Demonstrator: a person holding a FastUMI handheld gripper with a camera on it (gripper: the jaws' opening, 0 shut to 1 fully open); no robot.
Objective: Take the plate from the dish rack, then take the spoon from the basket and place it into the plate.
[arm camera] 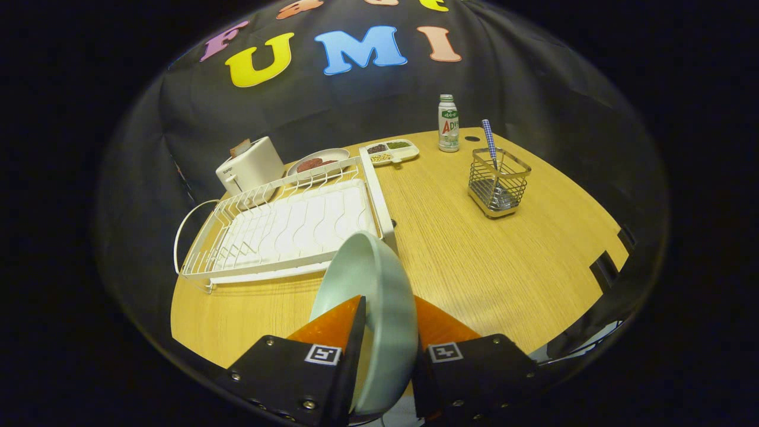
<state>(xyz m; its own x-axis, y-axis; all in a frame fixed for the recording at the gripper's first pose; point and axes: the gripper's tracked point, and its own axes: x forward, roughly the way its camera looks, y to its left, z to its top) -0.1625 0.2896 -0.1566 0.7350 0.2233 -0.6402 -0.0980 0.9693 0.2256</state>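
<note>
A pale green plate [370, 284] stands on edge between my fingers, and my gripper [388, 311] is shut on its rim, holding it above the wooden table [504, 261]. The white wire dish rack [290, 228] lies beyond the fingers to the left, with nothing in its slots. A spoon [490, 142] with a blue-and-white checked handle stands upright in the wire basket [498, 184], which sits farther off to the right of the fingers.
Behind the rack stand a white toaster [249, 166], an oval plate of food [320, 161] and a divided white tray [391, 151]. A small bottle [448, 123] stands at the back of the table. The table's right edge runs close past the basket.
</note>
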